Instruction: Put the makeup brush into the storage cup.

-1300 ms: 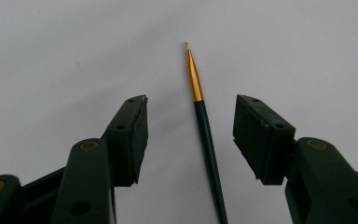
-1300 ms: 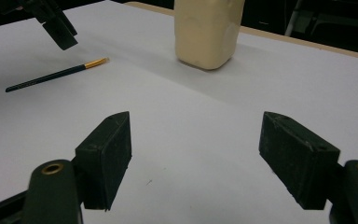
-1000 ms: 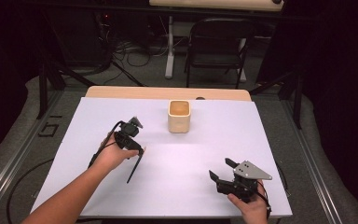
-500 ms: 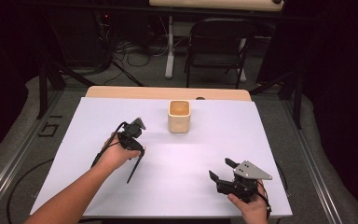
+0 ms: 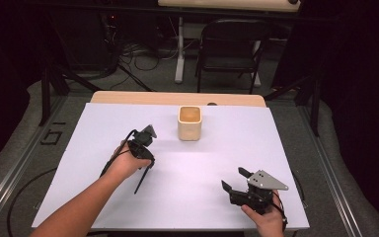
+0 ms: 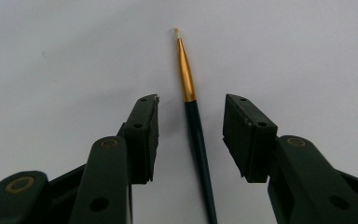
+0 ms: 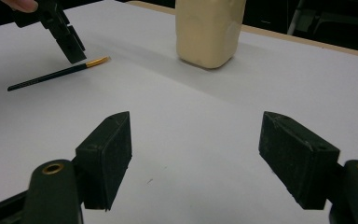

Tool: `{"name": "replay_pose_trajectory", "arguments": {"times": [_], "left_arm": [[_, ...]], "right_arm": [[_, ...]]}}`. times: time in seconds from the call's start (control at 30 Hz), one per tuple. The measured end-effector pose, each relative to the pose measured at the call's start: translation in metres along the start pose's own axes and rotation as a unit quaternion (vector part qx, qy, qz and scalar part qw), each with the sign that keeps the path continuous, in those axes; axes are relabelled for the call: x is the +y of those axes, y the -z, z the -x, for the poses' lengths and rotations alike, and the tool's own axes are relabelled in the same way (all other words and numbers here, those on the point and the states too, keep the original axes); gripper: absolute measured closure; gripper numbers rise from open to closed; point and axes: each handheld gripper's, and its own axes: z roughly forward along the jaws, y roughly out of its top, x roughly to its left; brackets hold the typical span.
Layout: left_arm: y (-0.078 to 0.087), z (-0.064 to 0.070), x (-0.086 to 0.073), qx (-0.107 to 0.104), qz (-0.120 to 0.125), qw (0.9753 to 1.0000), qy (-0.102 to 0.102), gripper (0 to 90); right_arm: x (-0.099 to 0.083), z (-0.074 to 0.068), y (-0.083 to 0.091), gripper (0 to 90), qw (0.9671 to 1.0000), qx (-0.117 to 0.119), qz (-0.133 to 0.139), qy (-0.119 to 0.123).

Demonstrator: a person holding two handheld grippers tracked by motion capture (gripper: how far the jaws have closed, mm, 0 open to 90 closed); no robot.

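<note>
White tabletop (image 5: 217,148), wood edge along far side. Cream cup (image 5: 190,123) stands upright at far centre, square-ish with rounded corners, mouth open; inside looks bare from the high view, bottom not fully seen. In the right gripper view the cup (image 7: 209,29) sits straight ahead, far from the jaws.

Left arm reaches in from near left, forearm angled toward centre, hand (image 5: 123,163) wrapped on the left tongs (image 5: 145,148), pointing down at the tabletop left of centre, near and left of the cup. Left tongs (image 6: 191,135) spread wide, jaws either side of the brush (image 6: 193,126), not touching it.

Right hand (image 5: 264,219) at near right edge, holding the right tongs (image 5: 234,180) low over the tabletop, grey plate on top, jaws aimed left and far. Right tongs (image 7: 196,154) spread wide, nothing between.

Brush (image 5: 143,177) lies flat on the tabletop: dark green handle, gold ferrule, pale tip. Tip end points toward the cup (image 7: 58,72); well apart from it.
</note>
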Motion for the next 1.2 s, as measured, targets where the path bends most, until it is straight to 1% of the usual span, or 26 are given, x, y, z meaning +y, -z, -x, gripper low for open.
{"name": "replay_pose_trajectory", "arguments": {"times": [0.07,0.1,0.23,0.33,1.2], "left_arm": [[-0.001,0.000,0.001,0.000,-0.002,1.0000,0.001,56.0],[-0.001,0.000,0.001,0.000,-0.003,1.0000,0.000,56.4],[-0.003,0.000,0.002,0.000,-0.006,1.0000,0.001,57.6],[-0.004,0.000,0.003,-0.001,-0.007,1.0000,0.006,58.3],[-0.011,0.004,0.006,0.002,-0.023,0.9997,0.006,68.0]], "right_arm": [[0.000,0.000,0.001,25.4,1.0000,0.001,-0.005,0.001],[0.000,0.000,0.000,25.4,1.0000,0.001,-0.001,0.000],[0.000,0.000,0.001,25.4,1.0000,0.002,-0.004,0.000],[0.000,0.001,0.001,25.4,1.0000,0.001,-0.003,0.000],[0.000,0.001,0.001,25.6,1.0000,0.002,-0.002,0.000]]}}
